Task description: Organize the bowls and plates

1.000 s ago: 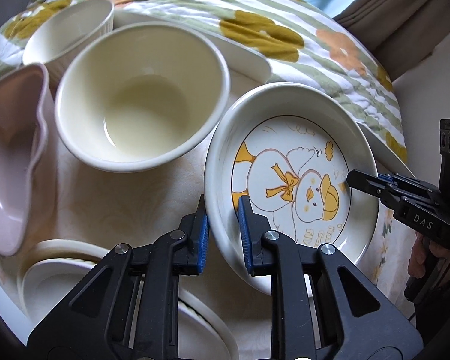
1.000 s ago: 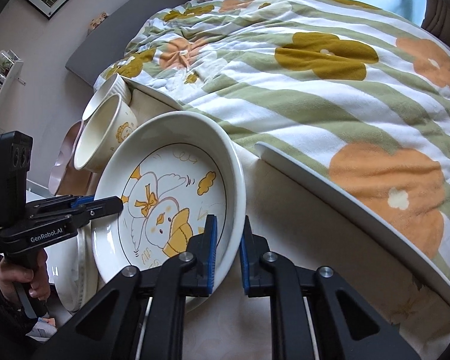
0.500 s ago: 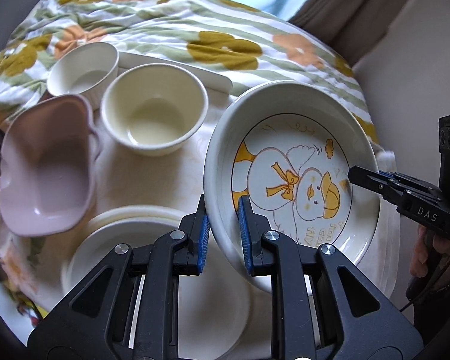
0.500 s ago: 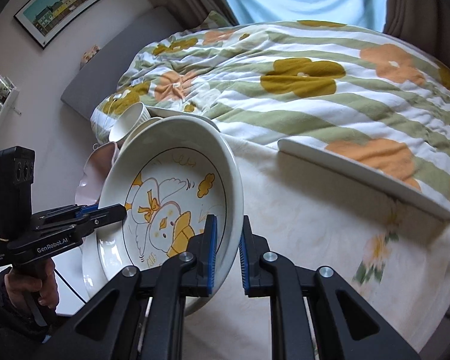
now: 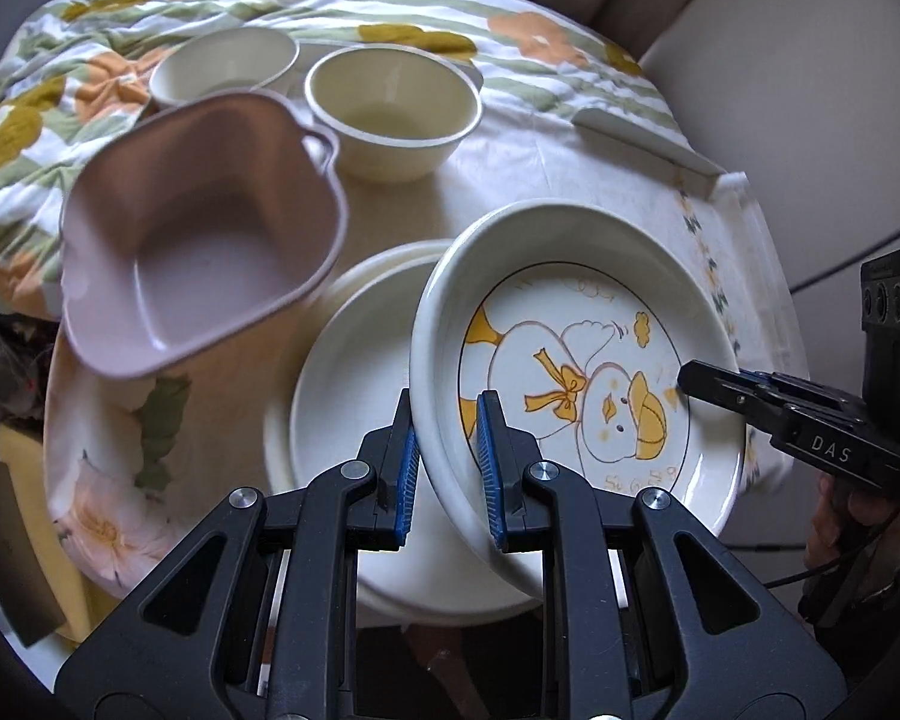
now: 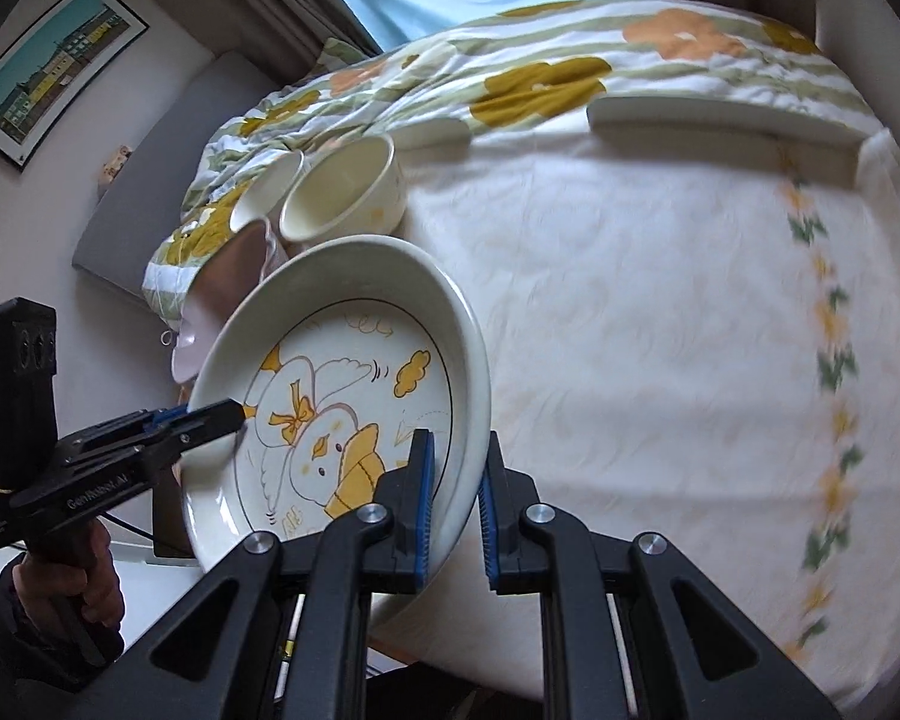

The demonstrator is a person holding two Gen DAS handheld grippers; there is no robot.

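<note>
The left gripper (image 5: 444, 459) and right gripper (image 6: 456, 495) each clamp opposite rims of a deep white ceramic plate printed with a yellow duck (image 5: 576, 372), held tilted above a plain white plate (image 5: 354, 396). A mauve plastic bowl (image 5: 204, 228) sits at ten o'clock, two cream bowls (image 5: 393, 111) at twelve.

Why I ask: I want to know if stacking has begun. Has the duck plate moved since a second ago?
Yes. In the left wrist view the duck plate, earlier beside the cream bowl, now hangs over the plain white plate, away from that bowl.
</note>
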